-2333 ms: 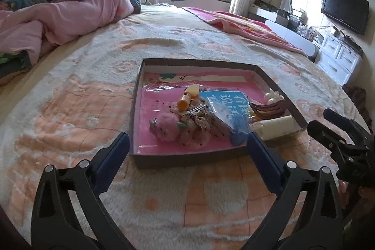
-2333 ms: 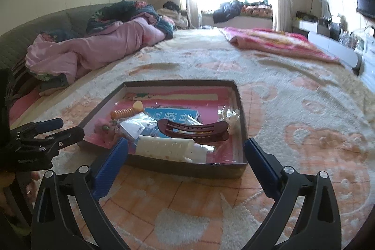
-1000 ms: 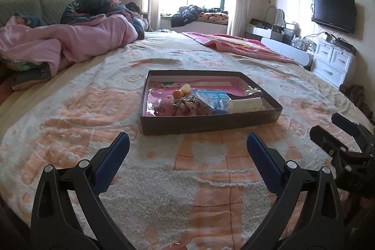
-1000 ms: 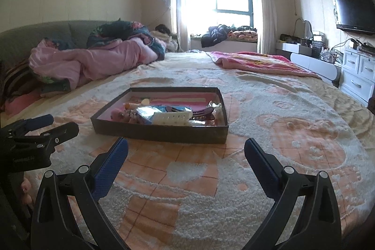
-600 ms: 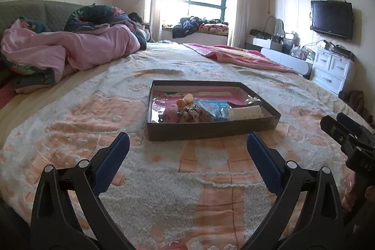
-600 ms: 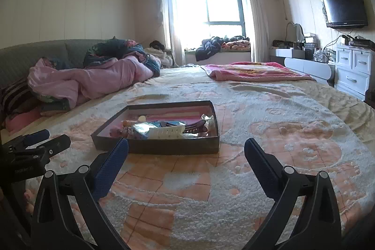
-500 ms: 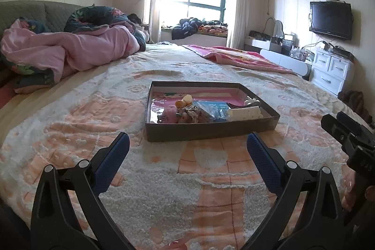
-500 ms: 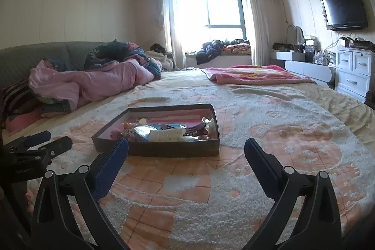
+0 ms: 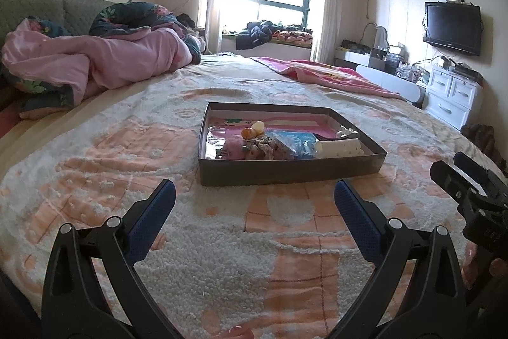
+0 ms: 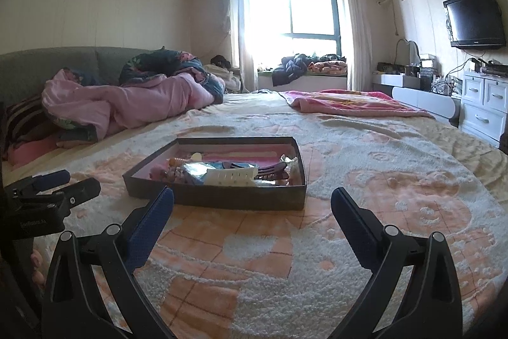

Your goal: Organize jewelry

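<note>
Jewelry tray on the bed, ahead of both grippers.

Dark shallow tray resting on the bedspread, its long axis running across both views, near wall facing the grippers. Contents crowd the near half: pink fuzzy piece, orange bead piece, blue packet, white comb-like clip, dark brown hair clip lying lengthwise along the tray. Left gripper is spread wide and holds nothing; tray lies straight ahead, slightly right of its centre line. Right gripper is likewise spread and empty; tray lies ahead and slightly left, its near wall just beyond the fingertips. Judged nearer: the right gripper, which faces the clip end of the tray.
</note>
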The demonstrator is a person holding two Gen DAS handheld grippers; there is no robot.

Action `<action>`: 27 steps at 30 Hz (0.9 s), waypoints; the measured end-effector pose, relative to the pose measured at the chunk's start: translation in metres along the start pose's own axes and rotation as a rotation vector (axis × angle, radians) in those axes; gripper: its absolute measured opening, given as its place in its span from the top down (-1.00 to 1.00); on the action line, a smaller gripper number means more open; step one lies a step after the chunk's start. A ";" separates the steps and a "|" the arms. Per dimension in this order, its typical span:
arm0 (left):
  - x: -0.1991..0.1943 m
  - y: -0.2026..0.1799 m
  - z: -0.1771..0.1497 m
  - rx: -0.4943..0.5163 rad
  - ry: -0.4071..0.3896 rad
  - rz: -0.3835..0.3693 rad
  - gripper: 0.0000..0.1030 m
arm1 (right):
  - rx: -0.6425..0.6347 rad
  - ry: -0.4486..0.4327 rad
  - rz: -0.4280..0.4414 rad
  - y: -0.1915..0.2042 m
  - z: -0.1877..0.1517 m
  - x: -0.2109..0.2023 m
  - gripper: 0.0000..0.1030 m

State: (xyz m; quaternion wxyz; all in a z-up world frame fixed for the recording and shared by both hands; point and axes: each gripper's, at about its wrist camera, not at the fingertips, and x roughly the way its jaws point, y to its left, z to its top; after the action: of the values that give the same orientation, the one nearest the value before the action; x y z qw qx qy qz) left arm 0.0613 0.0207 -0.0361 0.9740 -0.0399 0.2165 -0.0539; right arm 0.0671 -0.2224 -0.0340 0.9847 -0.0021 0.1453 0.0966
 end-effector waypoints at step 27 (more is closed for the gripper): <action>0.000 -0.001 0.001 0.004 -0.005 -0.004 -0.78 | 0.006 0.001 0.002 -0.001 -0.001 -0.001 -0.87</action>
State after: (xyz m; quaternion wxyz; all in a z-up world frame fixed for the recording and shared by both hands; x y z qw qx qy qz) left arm 0.0611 0.0197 -0.0352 0.9744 -0.0385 0.2141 -0.0561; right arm 0.0665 -0.2239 -0.0345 0.9845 0.0011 0.1462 0.0970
